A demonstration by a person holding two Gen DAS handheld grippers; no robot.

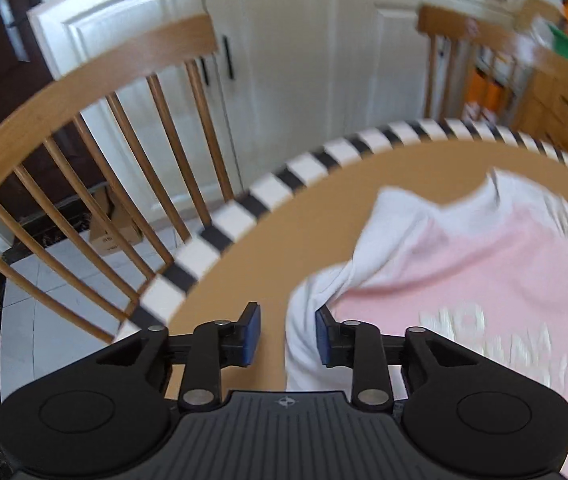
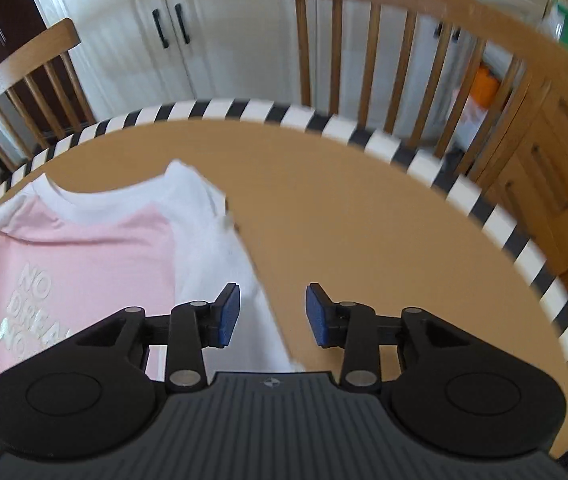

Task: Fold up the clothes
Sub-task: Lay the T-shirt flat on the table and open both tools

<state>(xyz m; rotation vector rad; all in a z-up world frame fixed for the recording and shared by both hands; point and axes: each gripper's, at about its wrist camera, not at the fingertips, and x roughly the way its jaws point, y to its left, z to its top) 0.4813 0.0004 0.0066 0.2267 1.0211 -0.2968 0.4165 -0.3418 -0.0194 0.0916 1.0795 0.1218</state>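
Note:
A pink T-shirt [image 1: 483, 272] with white sleeves, a white collar and white lettering lies face up on a round tan table [image 1: 264, 248]. My left gripper [image 1: 287, 336] stands open over the shirt's left edge. A white sleeve fold [image 1: 301, 356] lies between the blue pads, against the right one, and is not pinched. In the right wrist view the same shirt [image 2: 96, 256] fills the left side. My right gripper [image 2: 274, 316] is open over the other white sleeve [image 2: 256, 320], whose edge runs between the pads.
The table has a black-and-white striped rim [image 2: 495, 216]. Wooden spindle-back chairs [image 1: 84, 92] [image 2: 403, 0] stand close around it. White cabinets [image 2: 124, 40] are behind, a cardboard box [image 1: 112, 228] sits on the tiled floor, and a wooden sideboard [image 2: 543, 168] is at the right.

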